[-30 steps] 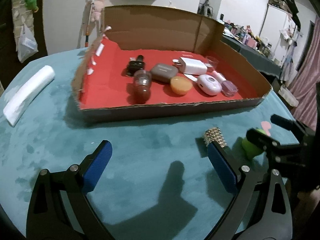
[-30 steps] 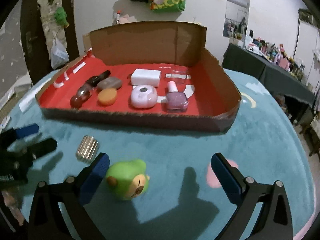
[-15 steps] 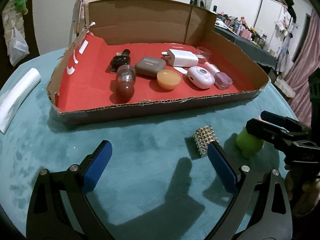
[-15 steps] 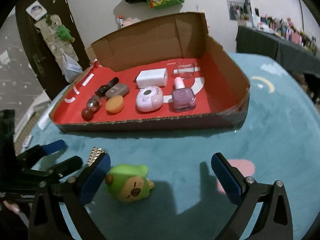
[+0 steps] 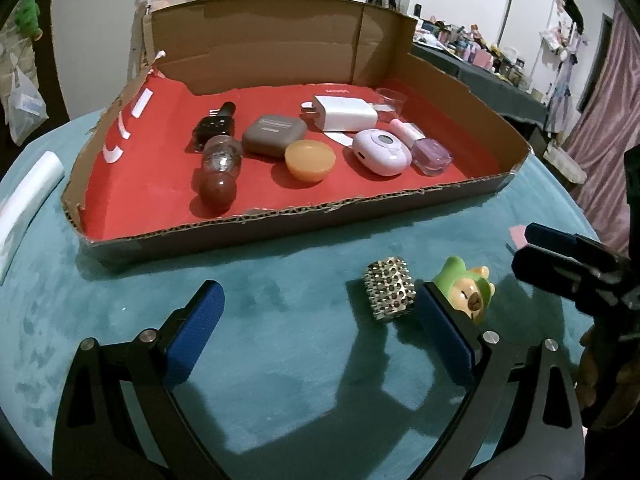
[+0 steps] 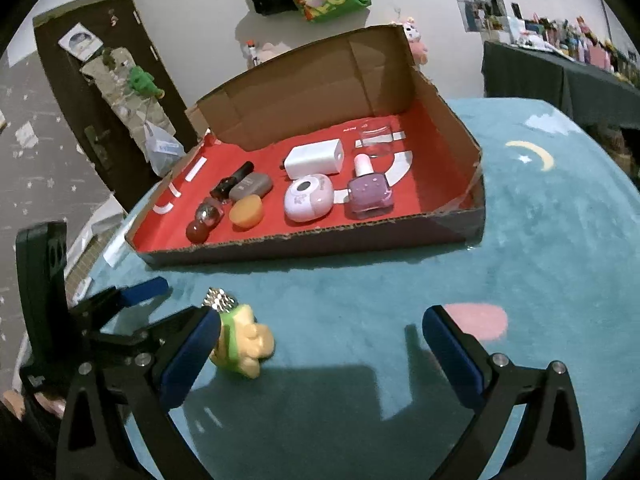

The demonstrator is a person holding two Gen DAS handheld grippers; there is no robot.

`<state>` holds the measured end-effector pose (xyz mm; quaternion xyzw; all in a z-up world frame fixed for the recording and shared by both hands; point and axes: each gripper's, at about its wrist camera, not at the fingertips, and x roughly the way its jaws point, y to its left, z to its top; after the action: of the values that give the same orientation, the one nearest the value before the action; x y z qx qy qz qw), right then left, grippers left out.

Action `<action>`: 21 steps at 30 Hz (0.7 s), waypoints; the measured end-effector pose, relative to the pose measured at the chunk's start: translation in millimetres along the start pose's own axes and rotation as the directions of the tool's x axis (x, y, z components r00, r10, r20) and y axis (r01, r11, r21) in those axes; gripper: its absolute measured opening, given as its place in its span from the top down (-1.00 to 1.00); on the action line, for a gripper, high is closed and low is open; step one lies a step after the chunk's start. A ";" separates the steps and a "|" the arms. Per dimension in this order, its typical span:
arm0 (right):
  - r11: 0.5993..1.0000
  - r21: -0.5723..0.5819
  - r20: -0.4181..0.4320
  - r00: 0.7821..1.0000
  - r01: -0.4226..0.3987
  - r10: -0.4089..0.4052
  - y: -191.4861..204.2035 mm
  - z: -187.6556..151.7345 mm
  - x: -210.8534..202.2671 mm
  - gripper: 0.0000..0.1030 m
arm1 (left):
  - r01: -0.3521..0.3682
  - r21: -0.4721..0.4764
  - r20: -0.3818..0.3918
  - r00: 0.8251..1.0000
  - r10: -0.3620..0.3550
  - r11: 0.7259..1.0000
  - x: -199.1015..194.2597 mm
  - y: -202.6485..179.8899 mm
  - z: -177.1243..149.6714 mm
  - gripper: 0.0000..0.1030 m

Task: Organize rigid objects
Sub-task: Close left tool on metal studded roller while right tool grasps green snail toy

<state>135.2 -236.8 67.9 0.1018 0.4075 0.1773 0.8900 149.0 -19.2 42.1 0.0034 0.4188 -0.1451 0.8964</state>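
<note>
Both our jaws are spread wide. The left gripper (image 5: pixel 316 332) hangs by the sparkly roller (image 5: pixel 389 294). The right gripper (image 6: pixel 320 356) hangs by the green toy (image 6: pixel 242 344). Both lie on the bench (image 6: pixel 540 240), outside the box (image 5: pixel 280 220).

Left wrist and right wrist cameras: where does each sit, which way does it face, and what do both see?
Left wrist: on the left gripper, low over the teal table, facing the cardboard box; own open fingers show, right gripper at right edge.
Right wrist: on the right gripper, facing the box from further right; own open fingers show, left gripper at left edge.
Shared: box, studded cylinder, green toy.
</note>
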 end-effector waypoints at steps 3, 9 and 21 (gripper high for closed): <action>1.000 -0.001 -0.011 1.000 0.004 -0.004 -2.2 -4.6 0.7 -1.00 | 0.006 0.016 0.006 1.000 -0.006 1.000 1.9 -4.4 2.6 -0.89; 1.000 0.003 -0.021 1.000 0.003 -0.003 -4.1 -9.3 1.9 -1.00 | -0.008 0.032 0.010 1.000 0.007 0.999 9.7 -2.2 4.4 -0.89; 0.995 -0.103 -0.045 0.999 0.000 -0.005 19.6 -12.3 11.9 -1.00 | -0.063 0.051 -0.017 0.998 0.064 0.997 6.7 19.1 -0.1 -0.91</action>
<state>128.5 -213.6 58.0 0.0514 0.4179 0.1993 0.8849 158.1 -2.6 34.8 0.0404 0.4228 -0.1271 0.8963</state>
